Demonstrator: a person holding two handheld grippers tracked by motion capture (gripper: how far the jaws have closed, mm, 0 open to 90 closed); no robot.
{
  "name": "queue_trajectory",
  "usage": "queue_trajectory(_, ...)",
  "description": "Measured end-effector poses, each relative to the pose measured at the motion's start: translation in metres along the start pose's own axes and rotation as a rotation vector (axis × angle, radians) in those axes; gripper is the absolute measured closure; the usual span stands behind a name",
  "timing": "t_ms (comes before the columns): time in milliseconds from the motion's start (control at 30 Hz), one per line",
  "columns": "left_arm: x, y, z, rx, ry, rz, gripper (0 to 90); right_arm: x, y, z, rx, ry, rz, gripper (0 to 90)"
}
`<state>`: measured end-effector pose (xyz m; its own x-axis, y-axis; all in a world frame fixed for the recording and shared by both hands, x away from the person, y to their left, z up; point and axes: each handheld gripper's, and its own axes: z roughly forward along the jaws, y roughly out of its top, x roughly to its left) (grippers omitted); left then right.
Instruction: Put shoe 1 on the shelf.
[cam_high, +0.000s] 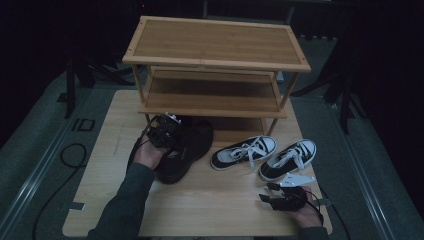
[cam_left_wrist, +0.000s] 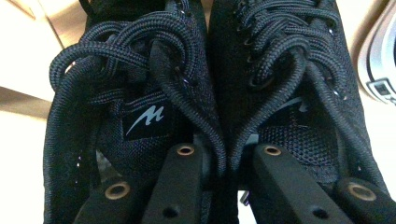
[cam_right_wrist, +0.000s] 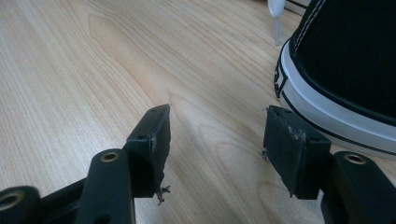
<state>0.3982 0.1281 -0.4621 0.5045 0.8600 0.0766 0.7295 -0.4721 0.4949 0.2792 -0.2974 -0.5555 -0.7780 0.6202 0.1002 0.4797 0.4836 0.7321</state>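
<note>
While the left gripper (cam_high: 164, 131) has its fingers (cam_left_wrist: 180, 182) clamped on the inner sides of the two black shoes (cam_high: 181, 147) by the shelf (cam_high: 215, 60), the right gripper (cam_high: 278, 196) rests on the tabletop (cam_high: 210, 200), fingers (cam_right_wrist: 152, 140) apart.

high view: above, facing table (cam_high: 100, 150) | left claw view: close on black shoes (cam_left_wrist: 187, 93), shared

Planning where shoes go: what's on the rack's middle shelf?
The middle shelf looks bare where visible; the top shelf covers its rear part, so that stays unseen.
</note>
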Motion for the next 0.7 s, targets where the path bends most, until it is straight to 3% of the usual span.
queue_trajectory(67,-0.002,0.004,0.003,-0.008,0.012,-0.022,85.2,0.0,0.0,0.0,-0.001,0.0,0.0,41.0)
queue_trajectory(400,-0.012,0.015,0.01,-0.018,0.064,-0.044,84.4,0.0,0.0,0.0,-0.001,0.0,0.0,41.0)
queue_trajectory(567,-0.019,0.018,0.014,-0.048,0.077,-0.109,83.7,0.0,0.0,0.0,-0.001,0.001,-0.001,41.0)
queue_trajectory(700,-0.025,0.023,0.015,-0.035,0.1,-0.152,83.1,0.0,0.0,0.0,0.002,0.0,-0.002,41.0)
